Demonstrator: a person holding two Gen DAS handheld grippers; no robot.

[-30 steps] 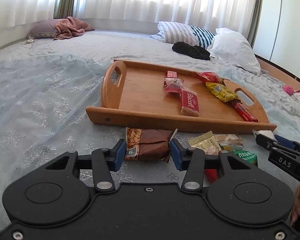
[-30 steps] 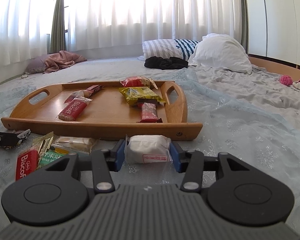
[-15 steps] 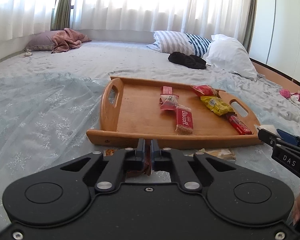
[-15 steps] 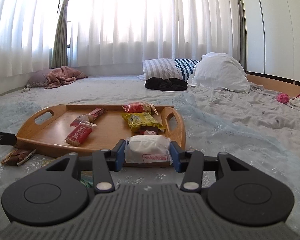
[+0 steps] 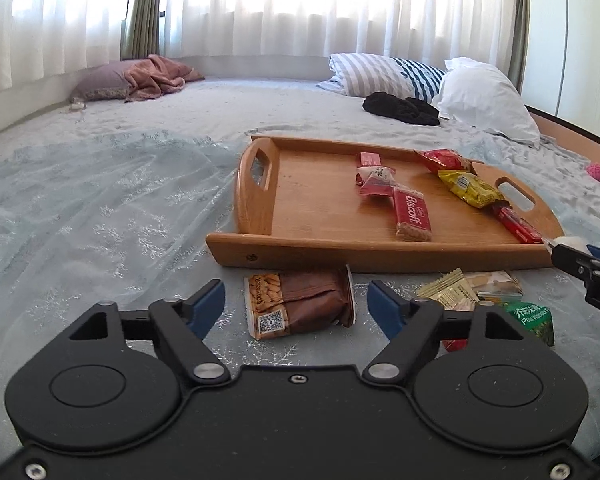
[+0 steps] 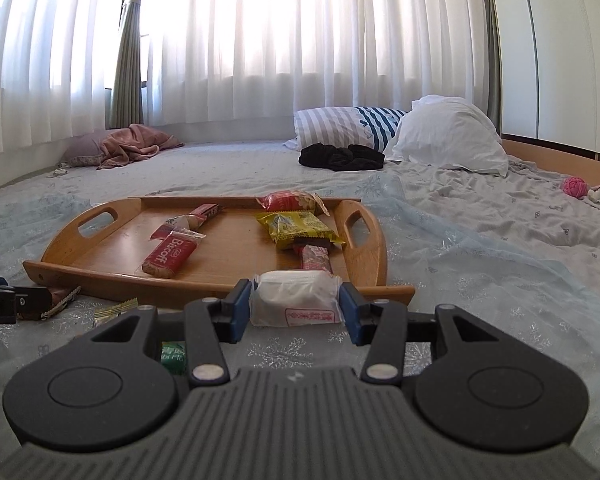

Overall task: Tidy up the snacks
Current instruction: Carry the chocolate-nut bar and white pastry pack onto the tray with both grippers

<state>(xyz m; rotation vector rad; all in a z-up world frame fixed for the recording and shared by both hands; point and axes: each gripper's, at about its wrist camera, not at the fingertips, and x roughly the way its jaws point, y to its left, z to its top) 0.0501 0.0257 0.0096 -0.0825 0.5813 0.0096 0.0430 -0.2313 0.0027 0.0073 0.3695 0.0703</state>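
A wooden tray (image 5: 320, 188) lies on the bed with several snack packs in it, among them a red Biscoff pack (image 5: 411, 216) and a yellow pack (image 5: 470, 188). My left gripper (image 5: 296, 306) is open, its jaws either side of a brown snack pack (image 5: 300, 306) that lies on the bedspread in front of the tray. My right gripper (image 6: 296, 306) is shut on a white snack pack (image 6: 296, 300) and holds it just in front of the tray's (image 6: 240, 252) near rim. The left gripper (image 6: 4, 300) shows at the left edge of the right wrist view.
Loose snacks lie in front of the tray: a beige sachet (image 5: 448, 292), a green pack (image 5: 532, 320). Pillows (image 5: 484, 96), black cloth (image 5: 400, 108) and a pink blanket (image 5: 160, 76) lie at the far side of the bed. Curtains hang behind.
My left gripper shut half a second ago and has now opened wide again around the brown pack, which still lies on the bedspread. My right gripper rose, still holding the white pack.
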